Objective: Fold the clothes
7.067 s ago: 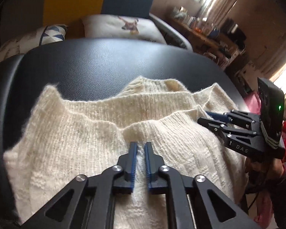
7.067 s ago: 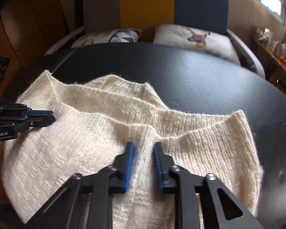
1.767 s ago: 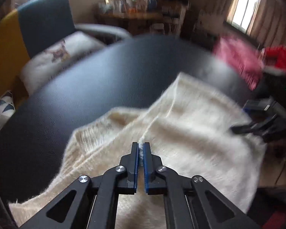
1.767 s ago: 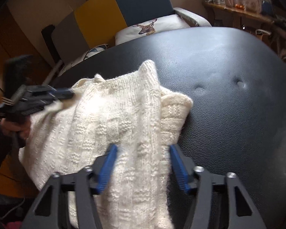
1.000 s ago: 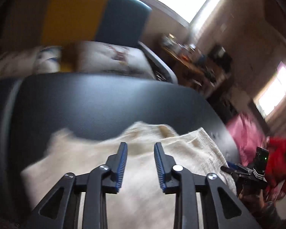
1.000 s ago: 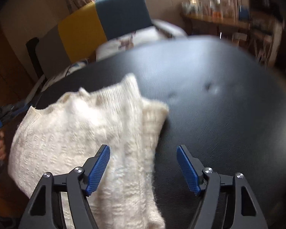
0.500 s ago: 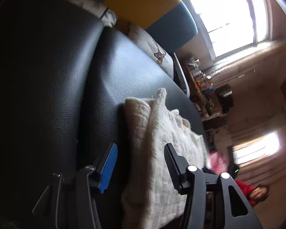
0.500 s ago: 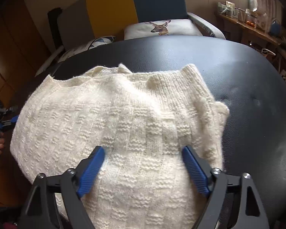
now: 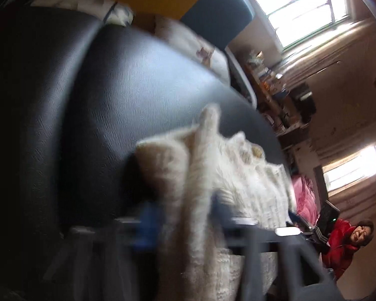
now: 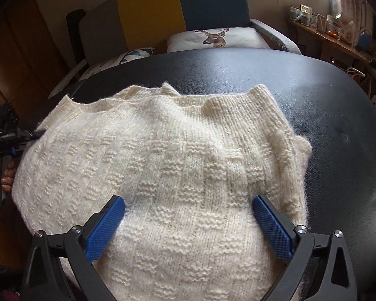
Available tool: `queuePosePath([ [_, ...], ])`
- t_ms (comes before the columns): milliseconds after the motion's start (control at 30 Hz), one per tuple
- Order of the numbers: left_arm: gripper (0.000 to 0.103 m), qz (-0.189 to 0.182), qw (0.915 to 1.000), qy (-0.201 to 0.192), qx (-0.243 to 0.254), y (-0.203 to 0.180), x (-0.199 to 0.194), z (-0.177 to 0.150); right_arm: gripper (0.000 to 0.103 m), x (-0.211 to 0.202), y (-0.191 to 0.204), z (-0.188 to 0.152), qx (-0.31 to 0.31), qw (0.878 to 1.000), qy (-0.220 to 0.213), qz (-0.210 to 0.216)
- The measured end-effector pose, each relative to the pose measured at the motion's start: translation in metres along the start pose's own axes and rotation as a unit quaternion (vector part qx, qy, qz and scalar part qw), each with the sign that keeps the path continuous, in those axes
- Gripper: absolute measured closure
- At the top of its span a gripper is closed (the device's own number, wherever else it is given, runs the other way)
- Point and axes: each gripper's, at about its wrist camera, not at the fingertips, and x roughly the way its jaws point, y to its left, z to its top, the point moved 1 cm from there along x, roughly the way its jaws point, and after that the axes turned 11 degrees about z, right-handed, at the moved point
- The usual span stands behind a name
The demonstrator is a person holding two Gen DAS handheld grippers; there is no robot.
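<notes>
Right wrist view shows one cream knitted sweater (image 10: 178, 165), folded into a thick pad, lying on one black padded leather surface (image 10: 338, 115), toward its near left part; the right gripper (image 10: 186, 222) hangs over the sweater's near edge with its jaws spread wide, its two blue pads (image 10: 105, 228) on either side of the knit and gripping nothing; at the sweater's left edge the left gripper (image 10: 37, 133) points its black tips at the knit, a hand (image 10: 6, 175) behind it on the handle; from this view I cannot tell whether those tips are closed.

Left wrist view is badly blurred; the same sweater (image 9: 200, 188) appears edge-on, and a fold of it stands between the left gripper's (image 9: 185, 215) two fingers, which sit apart; whether they pinch the fold I cannot tell; beyond the sweater's far end a person in a red jacket (image 9: 338, 245) is visible.

Beyond the sweater, behind the black surface, stands one armchair (image 10: 178, 7) with a back in grey, yellow and blue panels; on its seat lie two cushions, one white with a deer head (image 10: 214, 37), one with blue triangles (image 10: 135, 54); to the right of the sweater, past the surface's edge, one wooden shelf (image 10: 333, 32) carries jars and small items; the left wrist view shows two bright windows (image 9: 308, 7) and pale curtains (image 9: 333, 57).
</notes>
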Motion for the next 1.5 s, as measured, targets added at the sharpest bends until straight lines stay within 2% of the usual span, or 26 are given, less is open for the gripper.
queuePosePath([
  [167, 0.088, -0.003, 0.9994, -0.012, -0.032, 0.001, -0.008, -0.003, 0.000, -0.002, 0.003, 0.005, -0.019, 0.999, 0.027, 0.022],
  [233, 0.088, -0.004, 0.9989, -0.017, -0.045, 0.001, -0.012, -0.005, 0.004, -0.008, 0.007, 0.012, -0.032, 0.997, 0.037, 0.053],
  [367, 0.089, 0.032, 0.9983, -0.033, -0.035, 0.003, -0.032, 0.013, 0.014, -0.020, 0.020, 0.024, -0.090, 0.989, 0.066, 0.099],
  [500, 0.089, 0.065, 0.9969, -0.039, -0.018, 0.002, -0.052, 0.032, 0.016, -0.016, 0.037, 0.034, -0.144, 0.974, 0.106, 0.141],
  [633, 0.089, 0.092, 0.9953, -0.032, 0.000, -0.001, -0.064, 0.044, 0.016, 0.014, 0.032, 0.044, -0.183, 0.960, 0.170, 0.130],
  [700, 0.089, 0.084, 0.9961, -0.027, -0.003, -0.003, -0.070, 0.046, 0.017, 0.038, 0.025, 0.041, -0.197, 0.951, 0.210, 0.116],
  [733, 0.089, 0.071, 0.9971, -0.025, -0.008, -0.004, -0.074, 0.043, 0.016, 0.044, 0.023, 0.040, -0.202, 0.949, 0.210, 0.116],
  [833, 0.089, 0.031, 0.9991, -0.023, -0.018, -0.018, -0.082, 0.037, 0.002, 0.053, 0.023, 0.036, -0.206, 0.951, 0.200, 0.116],
  [933, 0.089, -0.011, 0.9988, -0.023, -0.043, -0.040, -0.084, 0.034, 0.000, 0.054, 0.026, 0.030, -0.204, 0.957, 0.180, 0.104],
  [1133, 0.089, -0.043, 0.9945, -0.034, -0.089, -0.091, -0.083, 0.027, 0.000, 0.050, 0.019, 0.028, -0.166, 0.971, 0.133, 0.107],
  [1333, 0.089, -0.075, 0.9871, -0.046, -0.134, -0.141, -0.082, 0.020, 0.000, 0.049, 0.017, 0.027, -0.140, 0.978, 0.099, 0.116],
  [1500, 0.089, -0.070, 0.9879, -0.031, -0.134, -0.189, -0.053, 0.006, 0.000, 0.047, 0.012, 0.030, -0.118, 0.981, 0.073, 0.137],
])
